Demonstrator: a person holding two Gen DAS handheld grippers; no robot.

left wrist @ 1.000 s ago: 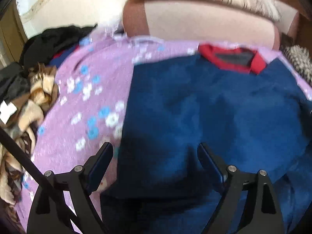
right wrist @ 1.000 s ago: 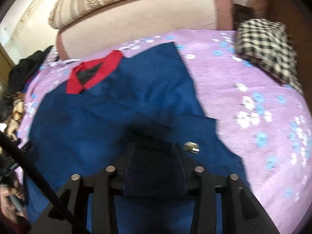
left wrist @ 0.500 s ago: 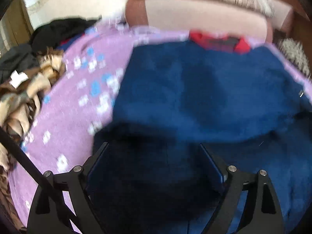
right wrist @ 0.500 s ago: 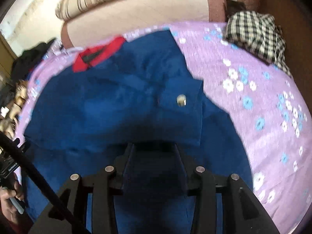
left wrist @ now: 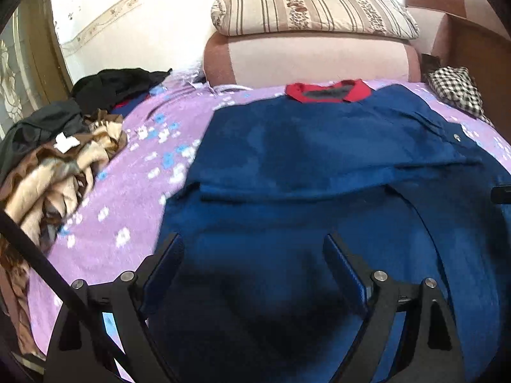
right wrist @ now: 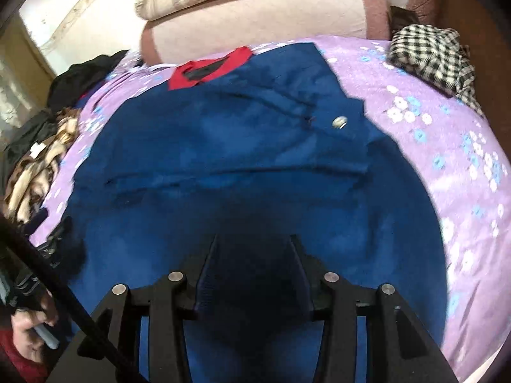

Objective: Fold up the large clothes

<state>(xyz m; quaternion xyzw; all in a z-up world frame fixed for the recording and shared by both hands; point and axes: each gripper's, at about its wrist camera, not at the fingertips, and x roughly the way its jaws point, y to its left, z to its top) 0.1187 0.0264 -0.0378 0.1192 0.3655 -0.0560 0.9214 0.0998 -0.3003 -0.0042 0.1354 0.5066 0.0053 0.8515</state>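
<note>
Blue fleecy garment (left wrist: 319, 146) flat, red collar (left wrist: 327, 92), purple floral bedspread (left wrist: 127, 191).

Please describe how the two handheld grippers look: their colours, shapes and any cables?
The left gripper and right gripper share one design: black angular frames with silver round bolts, and flat finger pads that look dark blue. A black cable crosses each view diagonally. A red sleeve shows at the right view's lower corner.

One blue garment (left wrist: 319, 146) — two claws (left wrist: 252, 255)

We see a bed (left wrist: 134, 191) in a purple flowered sheet; on it lie a blue garment (left wrist: 319, 146), a checked cloth (right wrist: 428, 54) and heaped clothes (left wrist: 57, 166).
</note>
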